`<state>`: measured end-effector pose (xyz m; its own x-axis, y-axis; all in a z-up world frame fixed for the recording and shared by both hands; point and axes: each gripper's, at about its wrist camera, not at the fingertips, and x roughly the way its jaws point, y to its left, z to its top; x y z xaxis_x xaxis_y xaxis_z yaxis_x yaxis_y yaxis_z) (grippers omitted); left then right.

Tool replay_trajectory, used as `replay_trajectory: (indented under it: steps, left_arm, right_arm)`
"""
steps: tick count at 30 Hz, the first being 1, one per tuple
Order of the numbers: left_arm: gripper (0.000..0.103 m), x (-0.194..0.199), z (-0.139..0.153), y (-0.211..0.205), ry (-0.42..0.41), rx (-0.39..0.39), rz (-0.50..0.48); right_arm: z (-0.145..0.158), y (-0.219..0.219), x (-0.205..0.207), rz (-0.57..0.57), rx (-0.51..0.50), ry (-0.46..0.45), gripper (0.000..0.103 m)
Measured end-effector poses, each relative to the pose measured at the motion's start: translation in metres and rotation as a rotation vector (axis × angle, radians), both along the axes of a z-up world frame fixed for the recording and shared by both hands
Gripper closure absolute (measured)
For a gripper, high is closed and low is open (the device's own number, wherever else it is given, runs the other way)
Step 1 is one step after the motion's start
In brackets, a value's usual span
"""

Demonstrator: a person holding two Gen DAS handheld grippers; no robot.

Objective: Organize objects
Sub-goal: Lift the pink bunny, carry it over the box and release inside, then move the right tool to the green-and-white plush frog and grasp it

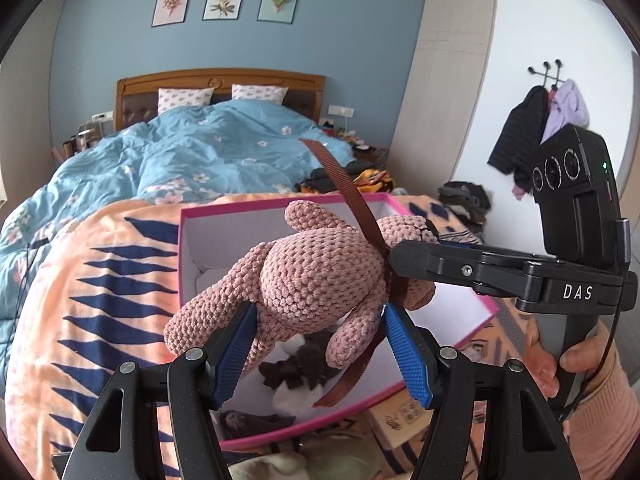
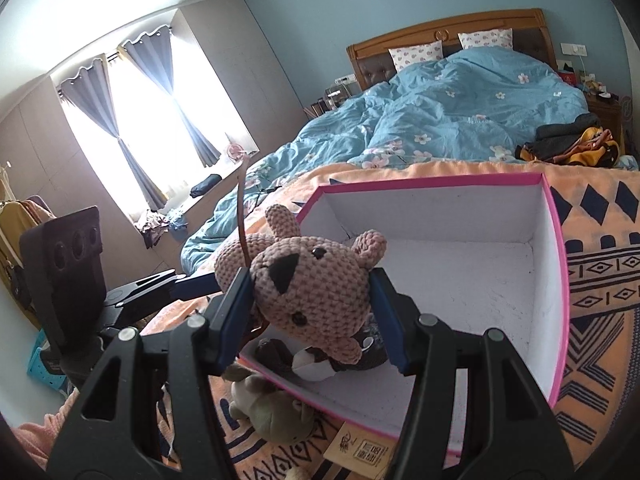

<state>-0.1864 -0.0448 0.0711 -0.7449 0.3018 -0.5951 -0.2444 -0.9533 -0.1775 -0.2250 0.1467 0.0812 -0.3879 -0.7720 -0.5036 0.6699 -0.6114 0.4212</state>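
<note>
Blue floral duvet [image 1: 208, 152] covers the wooden bed, two pillows [image 1: 184, 98] at headboard. Three framed prints [image 1: 224, 0] on blue wall. Jackets [image 1: 532, 128] hang from hooks; curtains [image 2: 148, 92] at bright window.

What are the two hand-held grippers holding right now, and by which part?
Both hold the pink crocheted bear: the left hand-held gripper clamps its body, the right hand-held gripper clamps its head, above the pink box.

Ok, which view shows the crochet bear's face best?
The right wrist view: the crochet bear faces that camera, eyes, dark nose patch and both ears clear, its head between the right tool's pads over the pink box. The left wrist view shows only its back, legs and brown ribbon.
</note>
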Motion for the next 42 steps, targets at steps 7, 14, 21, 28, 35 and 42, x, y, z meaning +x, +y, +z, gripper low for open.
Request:
replay_trajectory:
  steps: [7, 14, 21, 28, 35, 42]
  left_arm:
    - [0.036, -0.022, -0.019, -0.008, -0.050, -0.014, 0.033]
    - [0.036, -0.031, -0.031, -0.009, -0.070, -0.047, 0.070]
    - [0.036, -0.026, -0.034, -0.013, -0.059, -0.052, 0.096]
    - [0.031, -0.006, -0.030, -0.022, -0.024, -0.002, 0.101]
    - [0.016, 0.029, -0.017, -0.026, 0.052, 0.004, 0.101]
    - [0.000, 0.074, -0.016, -0.032, 0.118, 0.010, 0.132]
  right_arm:
    - [-0.015, -0.021, -0.023, -0.012, 0.041, -0.043, 0.043]
    - [-0.033, -0.039, -0.048, -0.073, 0.155, -0.076, 0.039]
    - [-0.043, -0.035, -0.054, -0.118, 0.182, -0.089, 0.028]
    - [-0.041, -0.018, -0.039, -0.115, 0.133, -0.080, 0.028]
    - [-0.025, 0.003, 0.009, -0.078, 0.068, 0.003, 0.028]
    - [-0.022, 0.019, 0.066, -0.026, 0.051, 0.079, 0.028]
